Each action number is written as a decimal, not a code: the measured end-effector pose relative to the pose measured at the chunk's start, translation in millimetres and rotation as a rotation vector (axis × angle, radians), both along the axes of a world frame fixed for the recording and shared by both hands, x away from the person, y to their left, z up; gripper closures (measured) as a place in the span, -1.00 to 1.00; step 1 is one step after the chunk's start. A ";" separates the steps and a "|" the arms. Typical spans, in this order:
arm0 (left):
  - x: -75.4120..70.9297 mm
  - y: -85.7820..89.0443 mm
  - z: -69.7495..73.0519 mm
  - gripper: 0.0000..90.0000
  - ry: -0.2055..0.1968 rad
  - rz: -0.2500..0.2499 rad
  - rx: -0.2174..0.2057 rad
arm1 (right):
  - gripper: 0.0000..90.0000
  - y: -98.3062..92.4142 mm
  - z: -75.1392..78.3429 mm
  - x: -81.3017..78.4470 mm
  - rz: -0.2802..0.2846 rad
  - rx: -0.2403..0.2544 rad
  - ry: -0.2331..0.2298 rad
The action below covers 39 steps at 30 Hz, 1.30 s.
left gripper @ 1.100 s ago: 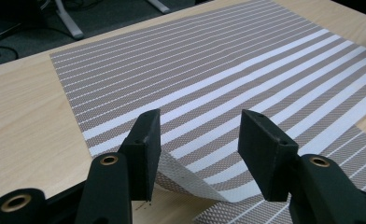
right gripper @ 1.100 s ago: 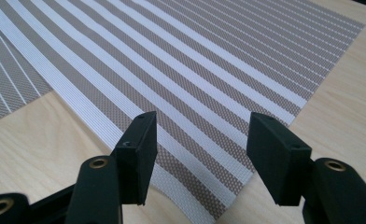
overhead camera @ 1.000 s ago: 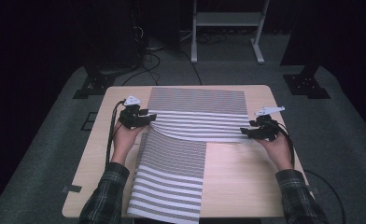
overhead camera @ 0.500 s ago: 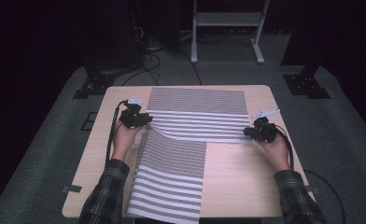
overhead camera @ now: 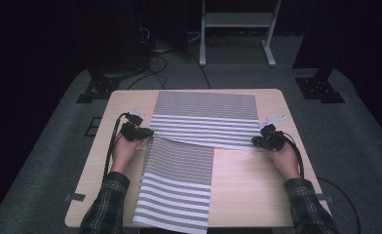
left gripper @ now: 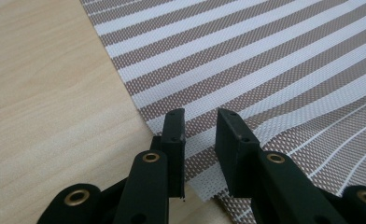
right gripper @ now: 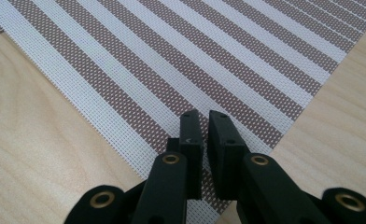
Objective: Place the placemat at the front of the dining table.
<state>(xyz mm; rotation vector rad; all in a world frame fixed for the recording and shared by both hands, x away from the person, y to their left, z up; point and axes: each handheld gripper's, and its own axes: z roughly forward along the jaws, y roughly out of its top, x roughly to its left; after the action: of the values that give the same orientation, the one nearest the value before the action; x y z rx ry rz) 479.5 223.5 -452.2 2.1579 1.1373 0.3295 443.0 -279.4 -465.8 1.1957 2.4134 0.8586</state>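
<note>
**Mia:** What are the left gripper's [left gripper: 200,115] jaws doing?

**Ben:** They have just been closing. There is a small gap between them. The near left corner of the striped mat [left gripper: 265,56] lies in that gap. The pads do not look like they are squeezing it.

**Mia:** And the right gripper [right gripper: 204,115]?

**Ben:** Its jaws are almost together, with only a thin slit between them. They sit right on the near right corner of the same mat. I cannot tell if they pinch the mat or just rest on it.

**Mia:** Where is the mat?

**Ben:** It lies flat on the far half of the table [overhead camera: 257,180], stretched from left to right. It has thin stripes at the far side and fat stripes at the near side. One gripper is at each near corner.

**Mia:** I see another stripy thing.

**Ben:** Yes, a second mat [overhead camera: 179,170]. It runs from the middle of the table to the near edge, a bit to the left. Its near end hangs over the edge. The first mat's near left corner lies on top of its far end.

**Mia:** Who holds the grippers?

**Ben:** A person. The left hand [overhead camera: 123,152] and the right hand [overhead camera: 284,158] rest low on the table. The sleeves [overhead camera: 106,204] are checked. A black cable [overhead camera: 112,141] runs back from the left gripper.

**Mia:** What is past the table?

**Ben:** A grey floor [overhead camera: 354,126] and a metal stand [overhead camera: 238,19], far away in the dark.
</note>
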 end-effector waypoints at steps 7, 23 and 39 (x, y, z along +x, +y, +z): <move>3.5 -2.6 -5.9 0.62 0.000 0.007 0.015 | 0.86 1.6 -0.3 2.0 -0.017 -0.008 -0.009; 13.7 -4.7 -11.0 0.68 -0.032 0.028 0.040 | 0.90 6.5 -0.1 26.7 -0.080 -0.020 -0.018; 25.4 -5.0 -12.5 0.78 -0.058 0.071 0.049 | 0.92 12.5 -1.2 47.0 -0.123 -0.022 -0.036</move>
<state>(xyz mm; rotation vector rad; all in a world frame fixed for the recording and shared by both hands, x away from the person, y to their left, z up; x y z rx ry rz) 504.9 218.5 -464.8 2.1392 1.1863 0.4538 490.0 -266.9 -467.0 1.2935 2.2881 0.8077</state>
